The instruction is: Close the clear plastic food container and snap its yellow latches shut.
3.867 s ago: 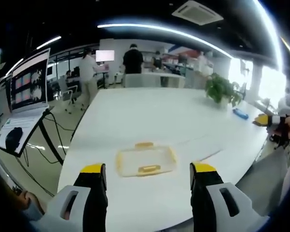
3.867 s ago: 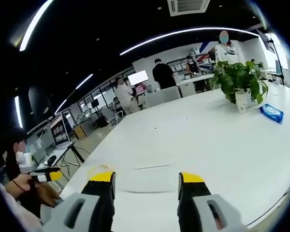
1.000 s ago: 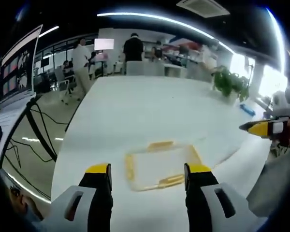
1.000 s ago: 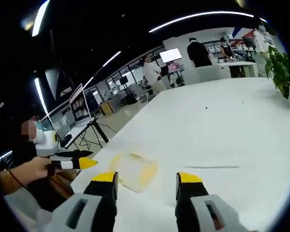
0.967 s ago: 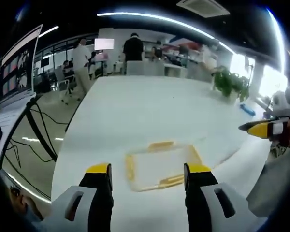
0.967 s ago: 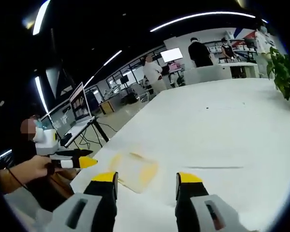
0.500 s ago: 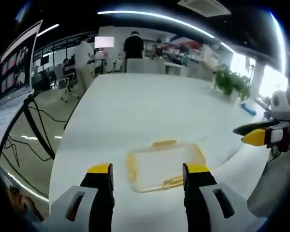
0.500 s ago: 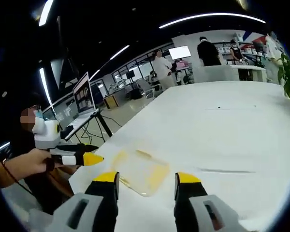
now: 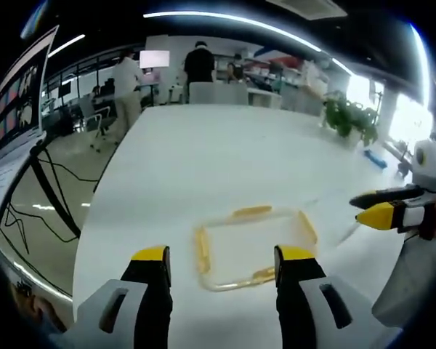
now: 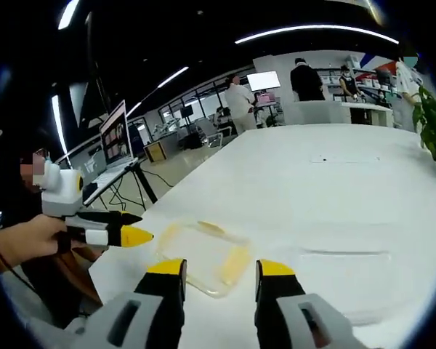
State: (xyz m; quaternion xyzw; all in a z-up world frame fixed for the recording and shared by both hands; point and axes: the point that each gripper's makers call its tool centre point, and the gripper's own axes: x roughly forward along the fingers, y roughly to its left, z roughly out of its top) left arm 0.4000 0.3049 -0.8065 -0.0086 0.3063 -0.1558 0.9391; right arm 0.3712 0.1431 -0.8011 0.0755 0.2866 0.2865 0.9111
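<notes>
A clear plastic food container (image 9: 253,246) with yellow latches lies flat on the white table (image 9: 218,160), near its front edge. My left gripper (image 9: 221,256) is open, its yellow-tipped jaws standing just short of the container on either side. In the right gripper view the same container (image 10: 203,257) lies ahead and a little left of my open right gripper (image 10: 219,270). The right gripper (image 9: 381,211) enters the left gripper view from the right, apart from the container. The left gripper (image 10: 112,231) comes into the right gripper view from the left, held by a hand.
A potted plant (image 9: 349,116) and a blue pack (image 9: 374,159) stand at the far right of the table. A laptop on a stand (image 9: 22,102) with cables is off the table's left. Several people stand at desks (image 9: 196,69) far behind.
Both grippers have moved closer to the container, which looks larger in each view. The right gripper has come further in from the right in the left gripper view. The container has not moved.
</notes>
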